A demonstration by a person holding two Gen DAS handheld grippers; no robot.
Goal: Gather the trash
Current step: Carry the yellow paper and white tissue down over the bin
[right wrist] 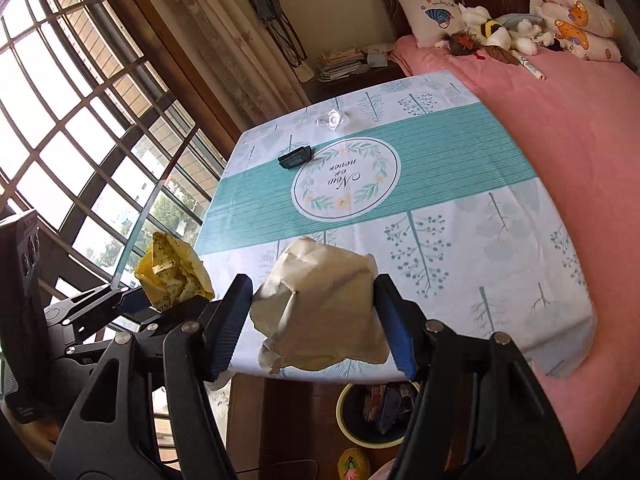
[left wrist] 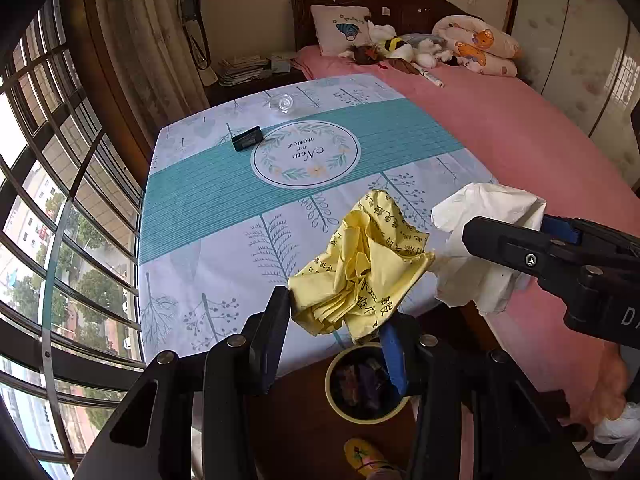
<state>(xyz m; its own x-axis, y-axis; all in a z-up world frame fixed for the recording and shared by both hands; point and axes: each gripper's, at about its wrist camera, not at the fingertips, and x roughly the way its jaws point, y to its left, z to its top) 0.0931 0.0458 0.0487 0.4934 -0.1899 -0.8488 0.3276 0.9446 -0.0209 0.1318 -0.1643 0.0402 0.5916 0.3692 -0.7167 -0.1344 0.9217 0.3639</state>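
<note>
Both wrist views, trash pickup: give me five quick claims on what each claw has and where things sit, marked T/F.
1. The left claw is shut on a crumpled yellow paper. True.
2. The right claw is empty. False: it is shut on a crumpled white paper.
3. A bin stands on the floor by the near edge of the table, with things already in it. True.
4. The small black box lies on the pink bed. False: it lies on the table, on the teal band beside the round emblem.
5. The yellow paper rests in the bin. False: it is held up in the left claw, above the table edge.
</note>
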